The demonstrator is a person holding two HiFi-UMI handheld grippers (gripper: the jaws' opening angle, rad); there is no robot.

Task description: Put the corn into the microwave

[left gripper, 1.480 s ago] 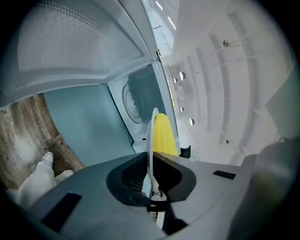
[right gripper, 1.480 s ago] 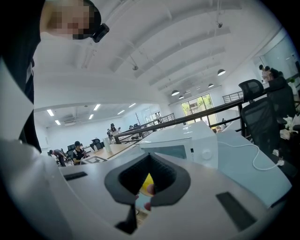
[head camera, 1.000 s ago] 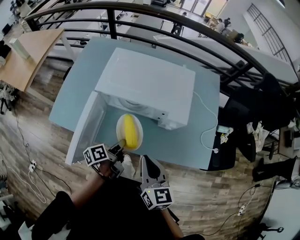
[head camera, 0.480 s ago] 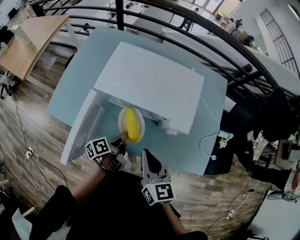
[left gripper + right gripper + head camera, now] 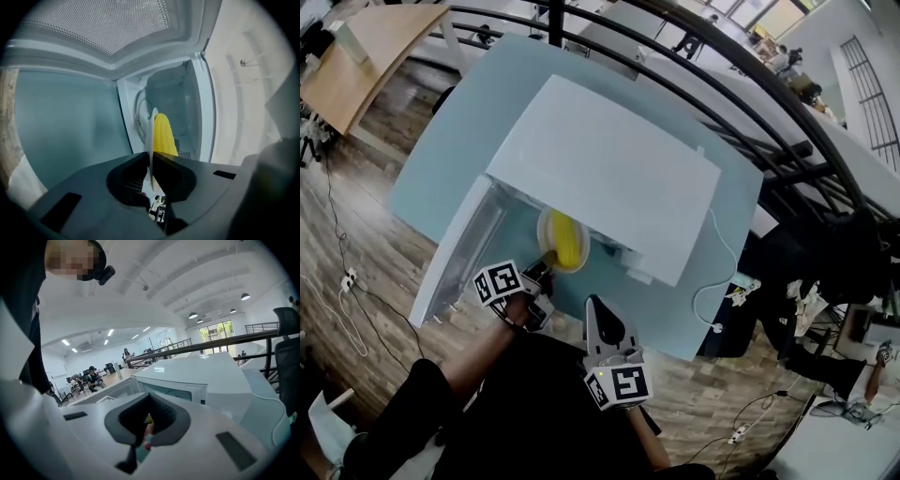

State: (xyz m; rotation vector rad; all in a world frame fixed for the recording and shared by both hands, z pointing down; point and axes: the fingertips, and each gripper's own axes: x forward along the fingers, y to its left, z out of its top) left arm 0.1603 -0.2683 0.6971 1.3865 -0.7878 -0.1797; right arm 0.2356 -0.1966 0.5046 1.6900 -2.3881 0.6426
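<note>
Blue table, white microwave on it, door swung wide. Plate w/ corn lying on it, right at the cavity mouth. L gripper clamped on plate rim. R gripper jaws together, empty, near table's front edge.

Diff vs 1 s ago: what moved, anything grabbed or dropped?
The left tongs pushed the plate with the corn forward: its far edge now sits under the top of the microwave, in the opening. Nothing grabbed or released. Unchanged: left grip on the plate's rim, right tongs shut and held back, door open.
</note>
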